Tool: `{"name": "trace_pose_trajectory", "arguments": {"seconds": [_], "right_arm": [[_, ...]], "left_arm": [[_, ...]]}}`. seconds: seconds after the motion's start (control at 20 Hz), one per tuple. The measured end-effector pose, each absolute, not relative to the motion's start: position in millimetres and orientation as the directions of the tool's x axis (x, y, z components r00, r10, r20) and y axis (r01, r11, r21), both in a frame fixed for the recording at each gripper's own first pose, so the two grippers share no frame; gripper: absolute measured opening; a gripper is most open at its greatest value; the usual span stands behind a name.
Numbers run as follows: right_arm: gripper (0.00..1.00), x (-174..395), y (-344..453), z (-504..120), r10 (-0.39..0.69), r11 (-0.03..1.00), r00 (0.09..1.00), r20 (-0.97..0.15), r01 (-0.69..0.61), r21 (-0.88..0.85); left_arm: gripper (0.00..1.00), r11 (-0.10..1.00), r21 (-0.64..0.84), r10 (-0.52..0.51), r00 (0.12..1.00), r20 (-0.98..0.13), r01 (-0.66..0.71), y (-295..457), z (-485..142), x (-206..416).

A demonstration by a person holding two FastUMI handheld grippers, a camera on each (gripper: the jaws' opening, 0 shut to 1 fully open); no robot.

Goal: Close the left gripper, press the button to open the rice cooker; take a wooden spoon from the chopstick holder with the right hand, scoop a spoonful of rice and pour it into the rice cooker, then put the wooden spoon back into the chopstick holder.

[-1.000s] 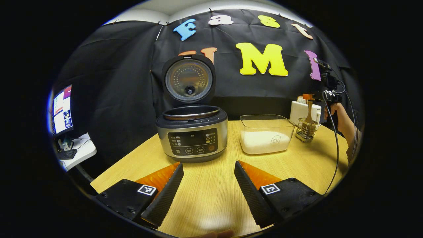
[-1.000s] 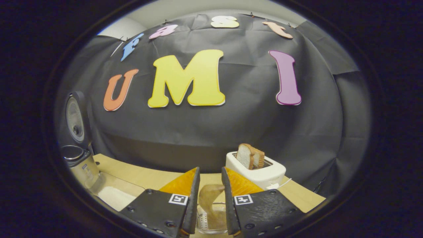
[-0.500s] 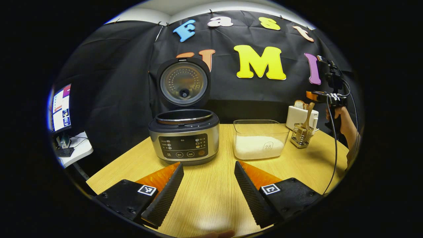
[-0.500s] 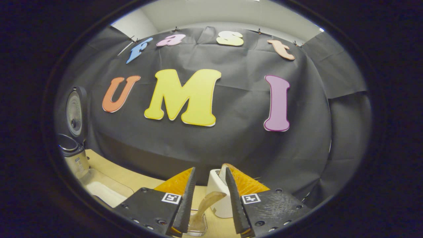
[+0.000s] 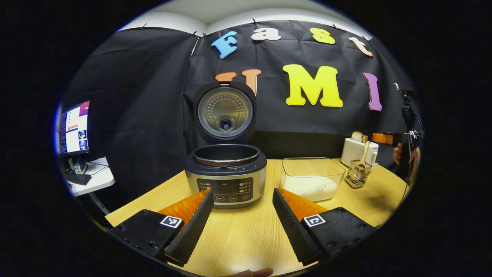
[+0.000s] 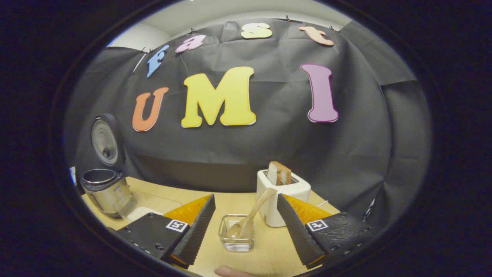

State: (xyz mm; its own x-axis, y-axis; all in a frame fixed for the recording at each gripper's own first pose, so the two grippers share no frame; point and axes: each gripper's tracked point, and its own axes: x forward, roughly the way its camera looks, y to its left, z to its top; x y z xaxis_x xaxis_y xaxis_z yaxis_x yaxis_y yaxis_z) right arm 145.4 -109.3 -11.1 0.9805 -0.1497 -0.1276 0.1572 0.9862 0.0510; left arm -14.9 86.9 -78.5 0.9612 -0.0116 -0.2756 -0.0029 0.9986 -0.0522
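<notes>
The rice cooker stands on the wooden table with its lid up and the pot uncovered; it also sits at the far left. My left gripper is open, low over the table in front of the cooker. A wooden spoon leans in the wire chopstick holder, bowl end down. My right gripper is open, drawn back from the holder, its fingers apart from the spoon. In the left gripper view the holder and spoon stand right of the clear rice container.
A white toaster with bread slices stands just behind the holder. The rice container lies between cooker and holder. A hand holds the right gripper at the table's right edge. A monitor sits off the table at left.
The right gripper opened, let go of the spoon and pulled back; the spoon now leans in the holder. The left gripper shifted slightly back and stays open.
</notes>
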Motion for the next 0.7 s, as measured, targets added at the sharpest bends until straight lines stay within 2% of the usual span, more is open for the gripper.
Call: {"name": "trace_pose_trajectory", "arguments": {"seconds": [0.15,0.35,0.55,0.65,0.7], "right_arm": [[0.95,127.3,-93.5,-29.4,-0.084,0.994,0.985,-0.152,0.094,0.059],[0.95,107.4,-80.5,-45.6,-0.081,0.996,0.978,-0.19,0.088,0.025],[0.92,78.6,-65.2,-53.6,-0.105,0.994,0.964,-0.246,0.11,0.004],[0.96,62.0,-60.1,-48.4,-0.14,0.99,0.958,-0.25,0.142,-0.011],[0.93,55.1,-56.6,-43.5,-0.155,0.988,0.957,-0.245,0.156,-0.013]], "left_arm": [[0.99,0.999,-0.043,0.003,0.963,-0.27,-0.016,92.2,-71.3,-11.8],[0.99,1.0,-0.019,0.003,0.971,-0.239,-0.007,95.7,-49.3,-5.2],[0.98,0.999,0.002,-0.037,0.981,-0.189,0.038,101.9,-29.3,6.5],[0.98,0.998,0.004,-0.068,0.984,-0.163,0.07,101.3,-21.3,13.7],[0.98,0.997,0.004,-0.079,0.985,-0.153,0.081,100.5,-15.2,21.3]]}}
